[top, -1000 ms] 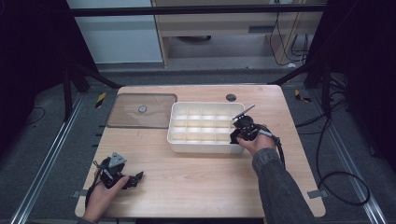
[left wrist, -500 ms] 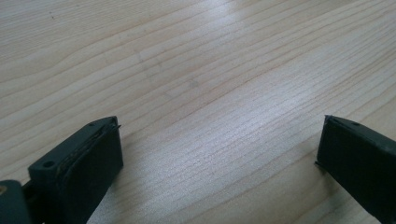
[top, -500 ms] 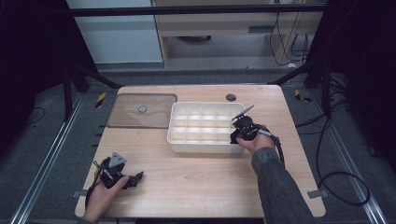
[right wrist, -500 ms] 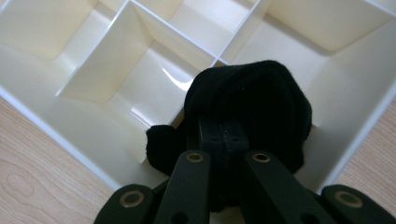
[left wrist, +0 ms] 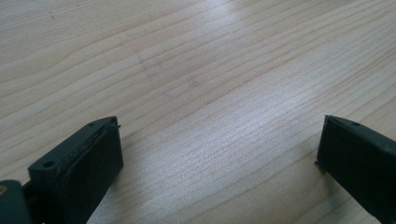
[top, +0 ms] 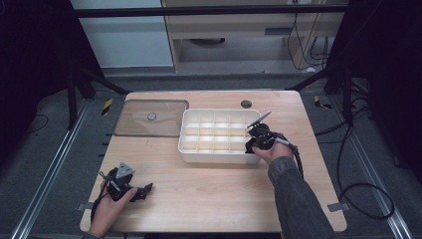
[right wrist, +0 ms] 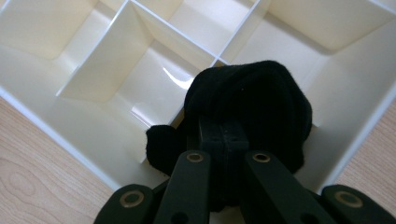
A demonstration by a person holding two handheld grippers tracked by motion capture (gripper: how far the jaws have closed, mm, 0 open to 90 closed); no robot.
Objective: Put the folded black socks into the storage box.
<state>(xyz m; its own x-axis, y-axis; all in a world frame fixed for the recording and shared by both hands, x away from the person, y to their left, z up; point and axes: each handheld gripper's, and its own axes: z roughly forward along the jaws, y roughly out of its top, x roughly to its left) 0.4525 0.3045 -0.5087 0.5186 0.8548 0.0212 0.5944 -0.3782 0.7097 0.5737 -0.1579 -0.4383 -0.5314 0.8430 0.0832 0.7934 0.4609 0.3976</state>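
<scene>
The right gripper, jaws clamped on a bundle of black cloth, hung over the white divided tray on the desk, the cloth just ahead of its fingertips and above a compartment at the tray's near right corner. In the right gripper view the bundle sat over a thin partition rather than squarely over one cell. The left gripper rested low over bare wood well apart from the tray, jaws spread wide and holding nothing. A clear lid lay beside the tray, on its far side from the right gripper. The risk from here looked plain: released now, the soft bundle could drape across the divider and end up half in two cells, or catch on a jaw pad and be dragged back out when the gripper lifted away.
</scene>
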